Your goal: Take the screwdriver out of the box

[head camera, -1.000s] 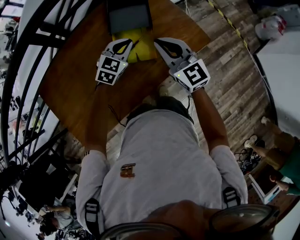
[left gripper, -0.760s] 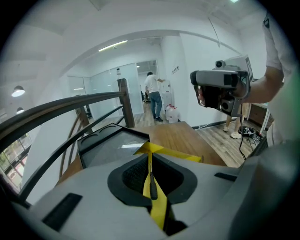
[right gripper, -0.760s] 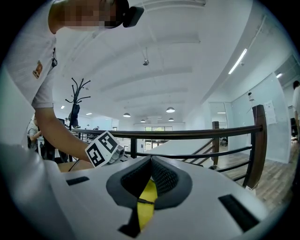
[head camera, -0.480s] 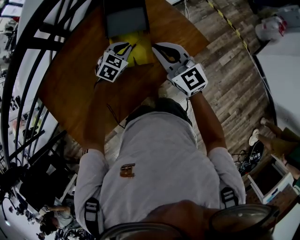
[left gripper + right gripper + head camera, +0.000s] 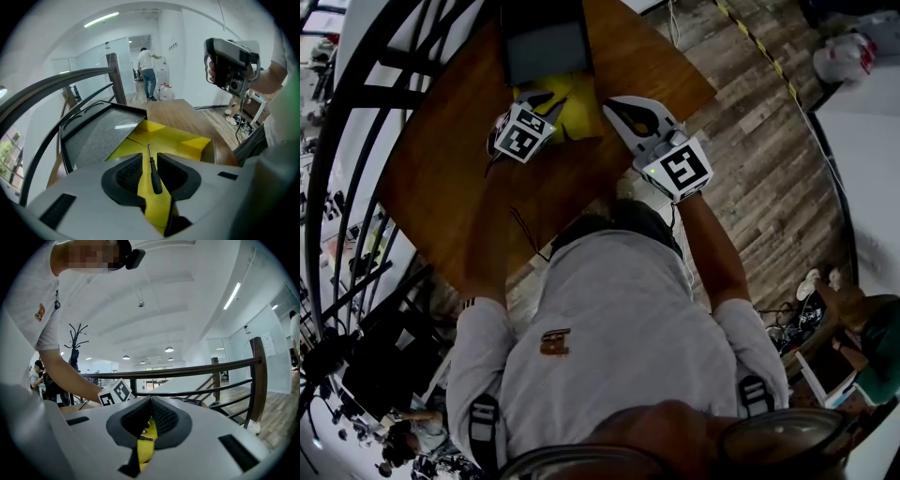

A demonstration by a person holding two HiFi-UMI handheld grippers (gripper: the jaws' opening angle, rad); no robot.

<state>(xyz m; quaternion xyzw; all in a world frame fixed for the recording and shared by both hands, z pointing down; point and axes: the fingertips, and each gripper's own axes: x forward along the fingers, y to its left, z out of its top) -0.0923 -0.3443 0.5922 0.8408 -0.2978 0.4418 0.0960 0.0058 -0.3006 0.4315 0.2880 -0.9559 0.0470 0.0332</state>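
Note:
A yellow box [image 5: 185,140] stands open on the round wooden table [image 5: 450,169], its dark grey lid [image 5: 93,136] folded back. A small black-handled screwdriver [image 5: 155,180] lies on the box floor. My left gripper [image 5: 149,161] points steeply down into the box [image 5: 578,111]. Its jaws have just been opening and now stand either side of the screwdriver without pressing on it. In the head view the left gripper [image 5: 548,98] dips over the box's near edge. My right gripper [image 5: 614,101] hovers level at the box's right side, and its jaws [image 5: 150,399] meet at the tips, empty.
The lid [image 5: 546,52] lies at the table's far side. A dark curved railing [image 5: 356,122] runs along the table's left. Wood-plank floor [image 5: 759,131] lies to the right. People stand at the scene's edges.
The left gripper has moved away from me and tipped down into the yellow box. The right gripper has shifted slightly along the box's right side.

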